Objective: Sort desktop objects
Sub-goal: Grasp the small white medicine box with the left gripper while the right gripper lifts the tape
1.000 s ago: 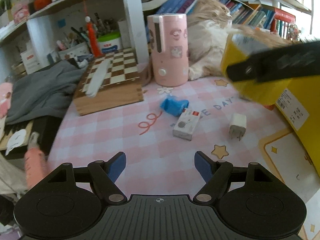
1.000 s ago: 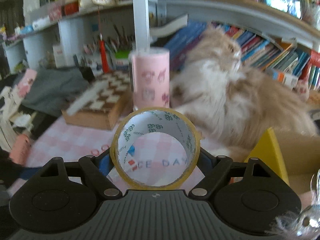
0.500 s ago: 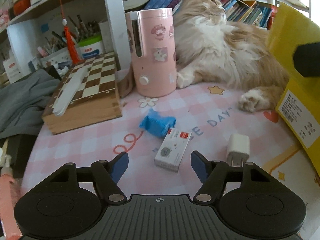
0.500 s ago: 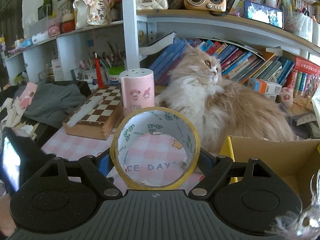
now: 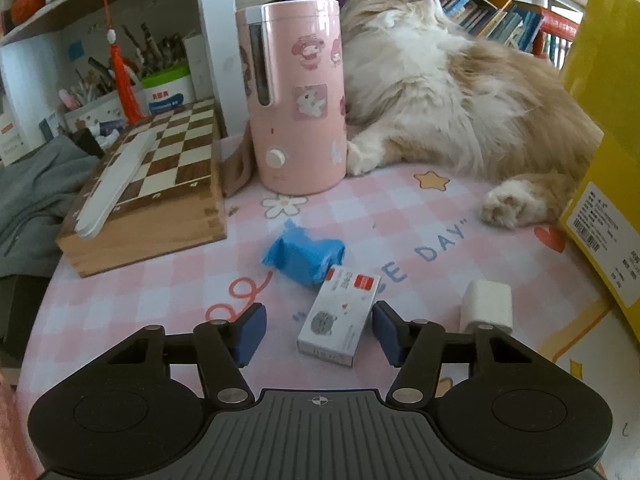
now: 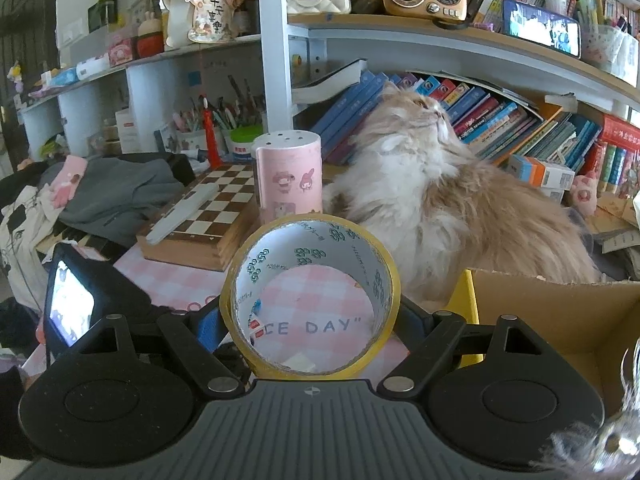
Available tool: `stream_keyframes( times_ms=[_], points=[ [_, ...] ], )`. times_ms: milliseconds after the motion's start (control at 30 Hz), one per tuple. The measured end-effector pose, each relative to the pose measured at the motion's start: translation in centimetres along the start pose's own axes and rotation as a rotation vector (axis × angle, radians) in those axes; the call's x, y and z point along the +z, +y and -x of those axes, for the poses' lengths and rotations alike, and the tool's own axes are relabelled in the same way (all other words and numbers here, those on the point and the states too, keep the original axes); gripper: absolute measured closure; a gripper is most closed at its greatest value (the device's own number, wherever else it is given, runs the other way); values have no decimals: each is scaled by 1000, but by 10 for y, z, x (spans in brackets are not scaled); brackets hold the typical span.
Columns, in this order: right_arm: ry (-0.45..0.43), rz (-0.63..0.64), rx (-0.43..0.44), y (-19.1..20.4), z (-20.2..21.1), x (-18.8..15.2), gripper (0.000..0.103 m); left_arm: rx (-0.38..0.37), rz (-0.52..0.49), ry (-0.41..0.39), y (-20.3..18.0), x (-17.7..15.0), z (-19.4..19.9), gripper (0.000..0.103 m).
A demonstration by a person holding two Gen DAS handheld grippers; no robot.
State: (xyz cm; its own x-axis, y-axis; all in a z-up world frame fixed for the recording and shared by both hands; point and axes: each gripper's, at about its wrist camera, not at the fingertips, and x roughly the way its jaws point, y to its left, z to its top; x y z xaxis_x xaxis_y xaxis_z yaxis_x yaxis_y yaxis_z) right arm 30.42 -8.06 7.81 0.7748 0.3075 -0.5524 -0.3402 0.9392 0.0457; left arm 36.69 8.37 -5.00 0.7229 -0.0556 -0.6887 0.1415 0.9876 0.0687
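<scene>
The left hand-held gripper [image 5: 318,330] is closing around the small white box [image 5: 340,318] lying on the pink checked tabletop [image 5: 160,280]; its right pad looks at or almost at the box's edge, while the left pad [image 5: 250,332] is clearly apart from it, so nothing is pinched yet. To do this well, I would shift the gripper toward the box so it sits midway between the pads, and turn to match its slant, since the box lies skewed and could twist out. The blue bundle [image 5: 302,254] touches the box's far end and the white charger [image 5: 486,306] lies just beside the right finger; both should stay clear of the pads. The right hand-held gripper [image 6: 310,322] pinches a tape roll [image 6: 310,300] on its sides, held upright over the open cardboard box [image 6: 560,308], likely its bin. Only the right view shows that box's inside, the cat's [image 6: 440,200] head and the shelves above; only the left view shows the small box, the charger and the cat's paws on the tabletop
</scene>
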Motion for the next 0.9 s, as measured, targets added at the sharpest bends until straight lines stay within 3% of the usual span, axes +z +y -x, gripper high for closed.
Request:
stream_keyframes(
  times_ms=[233, 400, 567, 900],
  points=[
    [13, -5, 2, 3, -2, -2, 22, -60, 10, -2, -1, 0, -1, 74],
    [25, -1, 1, 8, 0, -6, 22, -85, 57, 13, 5, -2, 14, 75],
    [7, 2, -15, 13, 9, -8, 22, -121, 138, -49, 16, -6, 56, 75],
    [-2, 29, -30, 24, 26, -21, 22, -103, 237, -142, 41, -14, 138, 75]
  ],
)
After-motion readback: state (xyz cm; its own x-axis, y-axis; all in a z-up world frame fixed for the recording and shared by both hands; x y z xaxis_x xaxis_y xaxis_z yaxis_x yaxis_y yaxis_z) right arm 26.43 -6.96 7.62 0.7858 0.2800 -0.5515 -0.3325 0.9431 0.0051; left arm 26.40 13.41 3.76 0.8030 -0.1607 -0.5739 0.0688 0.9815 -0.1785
